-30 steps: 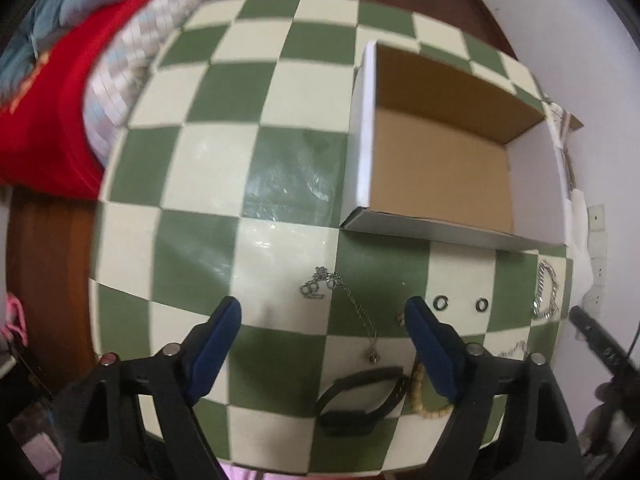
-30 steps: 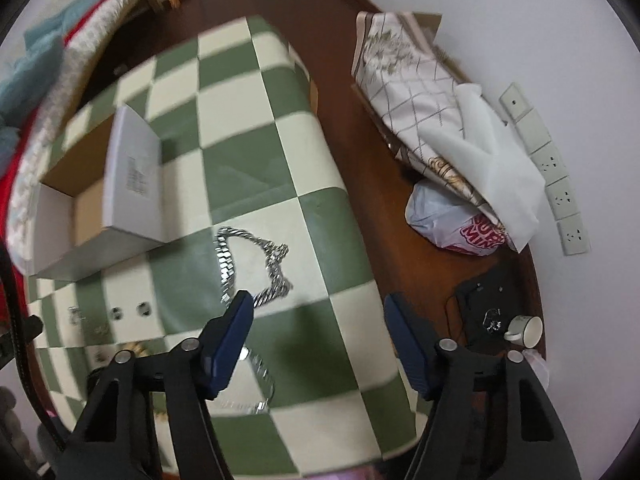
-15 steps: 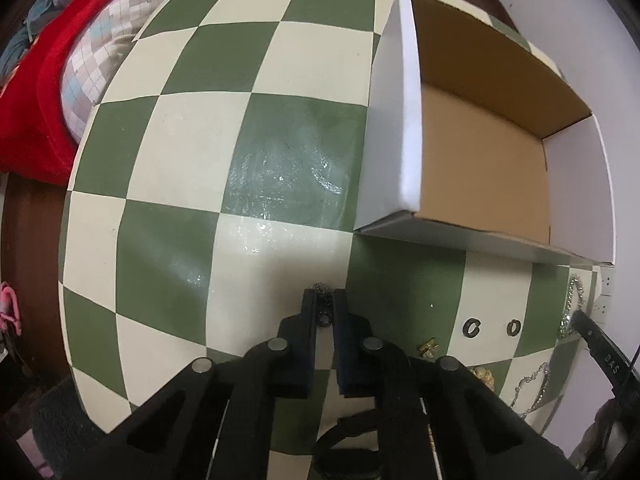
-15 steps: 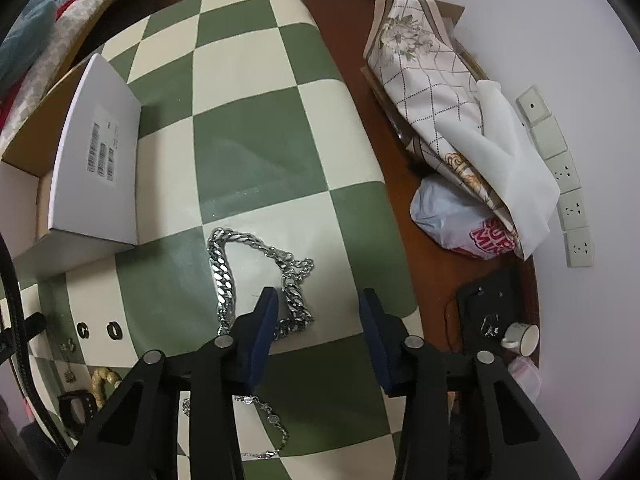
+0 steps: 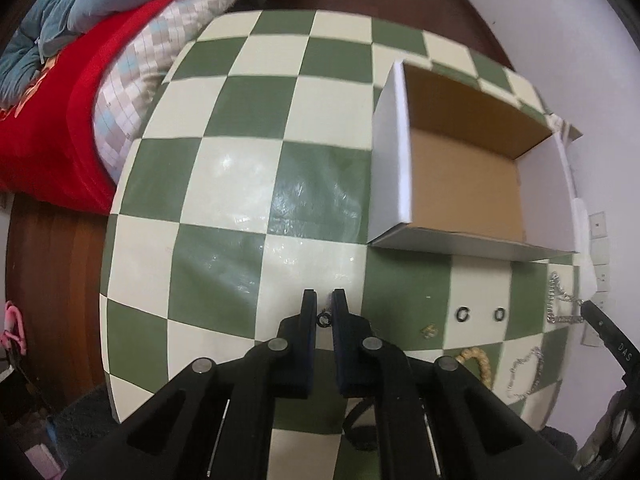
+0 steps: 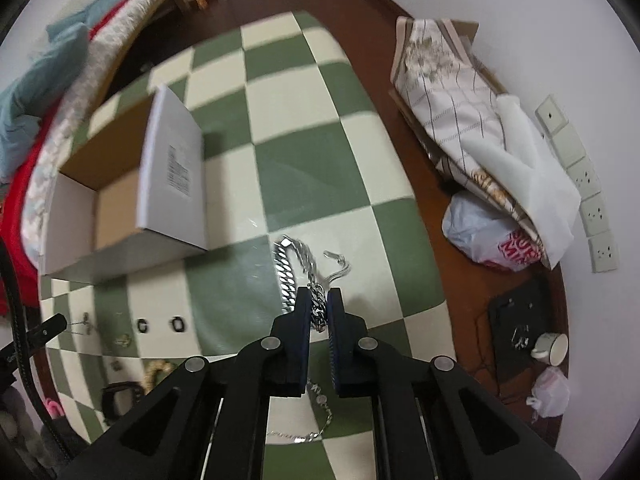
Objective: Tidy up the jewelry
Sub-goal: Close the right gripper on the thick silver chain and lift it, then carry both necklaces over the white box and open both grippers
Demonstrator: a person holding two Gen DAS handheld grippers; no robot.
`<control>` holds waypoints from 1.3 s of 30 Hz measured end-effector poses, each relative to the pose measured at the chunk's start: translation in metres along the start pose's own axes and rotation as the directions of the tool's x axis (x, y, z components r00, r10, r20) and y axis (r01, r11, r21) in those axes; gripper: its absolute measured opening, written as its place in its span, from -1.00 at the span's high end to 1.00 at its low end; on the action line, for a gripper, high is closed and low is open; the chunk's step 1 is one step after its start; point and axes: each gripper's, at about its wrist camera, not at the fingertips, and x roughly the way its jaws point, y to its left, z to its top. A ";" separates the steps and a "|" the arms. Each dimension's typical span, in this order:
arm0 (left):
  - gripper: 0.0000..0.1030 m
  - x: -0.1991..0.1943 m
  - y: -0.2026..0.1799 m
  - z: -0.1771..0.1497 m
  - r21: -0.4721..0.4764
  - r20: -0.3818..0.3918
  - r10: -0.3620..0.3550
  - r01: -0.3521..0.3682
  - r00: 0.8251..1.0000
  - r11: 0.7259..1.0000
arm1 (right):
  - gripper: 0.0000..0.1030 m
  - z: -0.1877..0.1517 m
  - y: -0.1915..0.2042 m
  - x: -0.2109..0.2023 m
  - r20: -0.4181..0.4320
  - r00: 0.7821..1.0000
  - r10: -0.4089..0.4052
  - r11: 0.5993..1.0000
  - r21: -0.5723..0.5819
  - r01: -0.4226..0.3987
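Observation:
My left gripper (image 5: 324,304) is shut on a thin silver pendant necklace (image 5: 323,319), lifted above the checkered table (image 5: 224,264). My right gripper (image 6: 319,300) is shut on a thick silver chain (image 6: 286,270), whose far end lies on the table (image 6: 304,168). An open cardboard box (image 5: 464,184) stands on the table ahead of the left gripper, and in the right wrist view (image 6: 120,196) it is at the left. Two black rings (image 5: 480,314), a gold earring (image 5: 429,331), a beaded bracelet (image 5: 478,362) and a thin silver chain (image 5: 528,368) lie on the table.
A bed with red and blue bedding (image 5: 60,80) borders the table's left. Cloth (image 6: 460,120), plastic bags (image 6: 488,232) and a cup (image 6: 552,346) lie on the floor to the right, by a wall with sockets (image 6: 588,200). A black watch (image 6: 118,398) lies near the table edge.
Both grippers have closed: the left on the pendant necklace, the right on the thick chain. Both have since lifted, and the chain is bunched up between the right fingers.

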 end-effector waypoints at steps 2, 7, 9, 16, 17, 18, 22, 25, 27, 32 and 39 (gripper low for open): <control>0.90 -0.003 0.010 0.000 -0.029 -0.002 -0.041 0.041 0.999 0.999 | 0.84 0.000 0.002 -0.011 0.018 1.000 0.007 1.000 -0.002 -0.007; 0.91 0.007 0.030 -0.004 -0.142 0.009 -0.098 0.098 0.995 0.985 | 0.84 0.003 -0.001 -0.026 0.039 0.999 0.019 1.000 0.014 -0.020; 0.91 0.004 0.035 -0.006 -0.145 0.018 -0.093 0.094 0.996 0.985 | 0.84 0.003 -0.002 -0.033 0.046 0.999 0.028 0.999 0.019 -0.029; 0.91 -0.014 0.024 0.011 -0.106 0.108 -0.052 0.063 0.993 0.992 | 0.85 0.004 -0.001 -0.055 0.074 0.996 0.053 0.999 0.007 -0.054; 0.91 -0.017 0.018 0.013 -0.090 0.126 -0.045 0.056 0.991 0.994 | 0.85 0.004 0.000 -0.061 0.082 0.995 0.060 0.998 0.005 -0.061; 0.91 -0.019 0.013 0.016 -0.077 0.137 -0.042 0.053 0.990 0.996 | 0.85 0.004 0.002 -0.066 0.088 0.994 0.065 0.998 0.001 -0.066; 0.91 -0.039 0.000 0.013 -0.033 0.179 -0.046 0.053 0.983 0.998 | 0.85 0.005 0.009 -0.082 0.104 0.991 0.087 0.996 -0.013 -0.086; 0.91 -0.054 -0.008 0.013 -0.010 0.206 -0.052 0.055 0.977 0.998 | 0.85 0.006 0.018 -0.097 0.121 0.987 0.102 0.995 -0.033 -0.098; 0.91 -0.065 -0.014 0.014 0.008 0.223 -0.060 0.060 0.973 0.998 | 0.85 0.007 0.025 -0.107 0.133 0.985 0.110 0.993 -0.049 -0.105; 0.91 -0.095 -0.029 0.023 0.056 0.273 -0.076 0.063 0.959 0.996 | 0.85 0.013 0.048 -0.135 0.161 0.976 0.148 0.985 -0.107 -0.132; 0.91 -0.118 -0.059 0.052 0.122 0.306 -0.122 0.088 0.944 0.989 | 0.85 0.034 0.087 -0.148 0.161 0.970 0.185 0.969 -0.193 -0.153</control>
